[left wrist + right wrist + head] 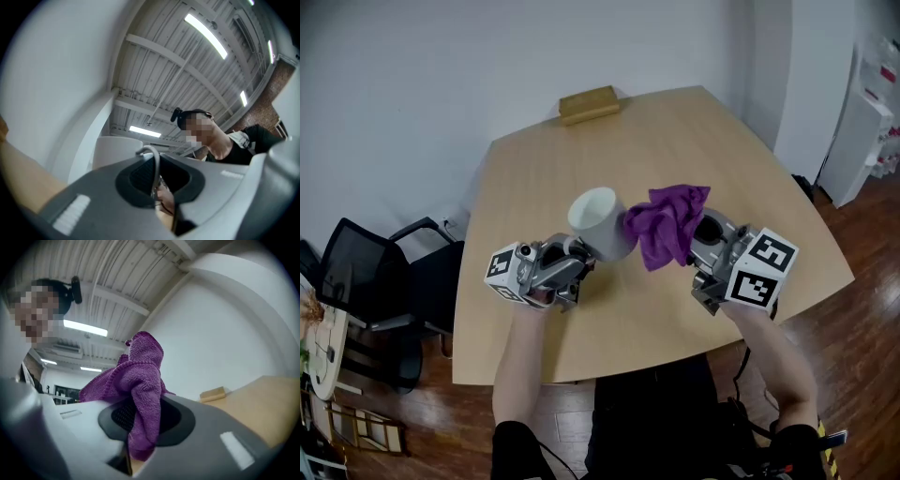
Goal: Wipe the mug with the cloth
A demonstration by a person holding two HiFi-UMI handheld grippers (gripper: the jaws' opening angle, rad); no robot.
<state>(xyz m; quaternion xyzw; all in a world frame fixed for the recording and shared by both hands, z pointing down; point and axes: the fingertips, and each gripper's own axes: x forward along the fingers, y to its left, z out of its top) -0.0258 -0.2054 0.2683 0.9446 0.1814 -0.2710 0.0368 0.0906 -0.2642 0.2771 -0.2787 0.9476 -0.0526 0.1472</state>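
A white mug [602,223] hangs tilted above the wooden table [675,131], its mouth turned up and away. My left gripper [579,253] is shut on the mug's handle. In the left gripper view the thin white handle [153,161] sits clamped between the jaws, with the mug body [115,151] just behind. A purple cloth [667,223] bunches out of my right gripper [694,246], which is shut on it, and lies against the mug's right side. In the right gripper view the cloth [140,380] is pinched between the jaws and rises above them.
A tan block [589,103] lies at the table's far edge and also shows in the right gripper view as a block [212,393]. A black chair [375,272] stands left of the table. White furniture [855,141] stands at the right over the wooden floor.
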